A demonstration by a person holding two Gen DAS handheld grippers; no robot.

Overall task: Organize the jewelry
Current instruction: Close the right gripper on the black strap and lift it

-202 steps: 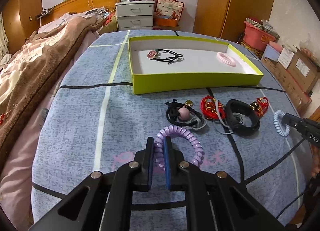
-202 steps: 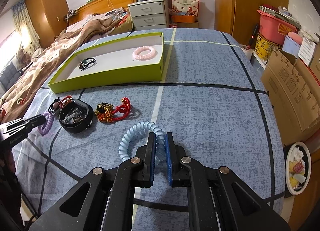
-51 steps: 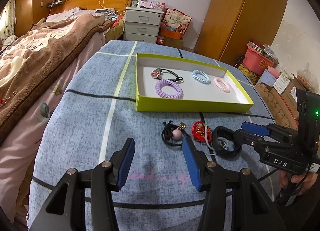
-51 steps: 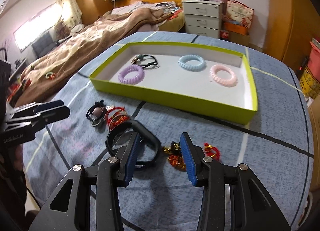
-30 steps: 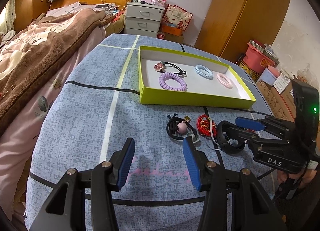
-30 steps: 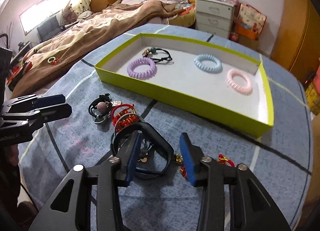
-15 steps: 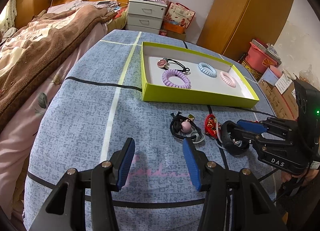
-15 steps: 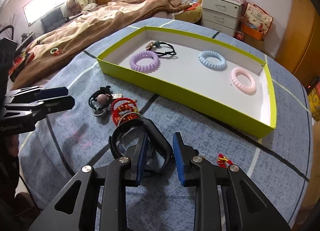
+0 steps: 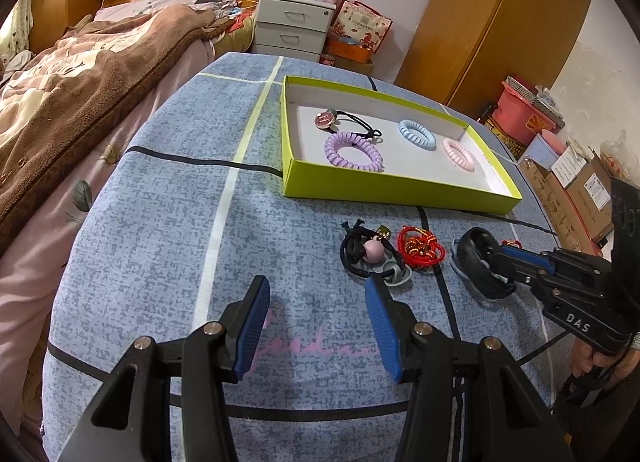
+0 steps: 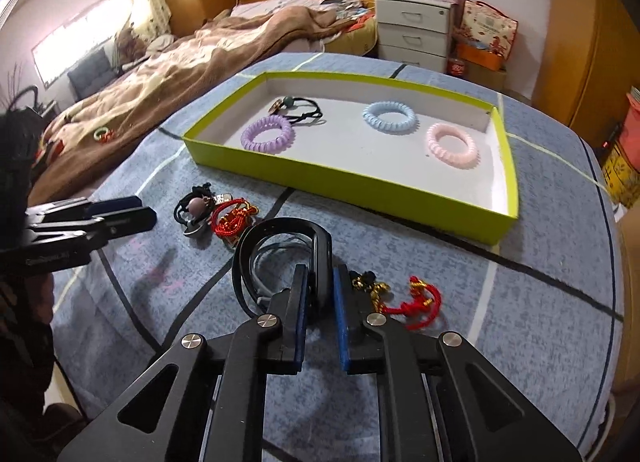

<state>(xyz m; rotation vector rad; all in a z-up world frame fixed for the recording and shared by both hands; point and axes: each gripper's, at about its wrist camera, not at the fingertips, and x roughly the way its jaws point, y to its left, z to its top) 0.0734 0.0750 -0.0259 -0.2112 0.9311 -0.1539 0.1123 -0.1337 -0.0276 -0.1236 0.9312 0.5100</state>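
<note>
My right gripper [image 10: 320,294] is closing, and its blue pads press on one side of a black wristband [image 10: 280,246] lying on the blue tablecloth. The left wrist view shows that gripper [image 9: 500,262] holding the band [image 9: 476,266]. My left gripper [image 9: 316,302] hovers open over the cloth, holding nothing. Just beyond it lie a black hair tie with a pink bead [image 9: 368,254] and a red cord bracelet [image 9: 420,252]. The yellow-green box [image 9: 400,194] holds a purple coil [image 9: 353,151], a blue coil [image 9: 417,134], a pink coil [image 9: 459,155] and a black tie [image 9: 348,122].
A second red and gold bracelet [image 10: 416,302] lies just right of my right gripper. A bed with a brown blanket [image 9: 80,94] runs along the left of the table. Drawers [image 9: 294,28], a wardrobe [image 9: 492,22] and cardboard boxes [image 9: 588,190] stand behind and to the right.
The right gripper's jaws have narrowed from wide apart onto the black wristband. The left gripper has stayed open and still.
</note>
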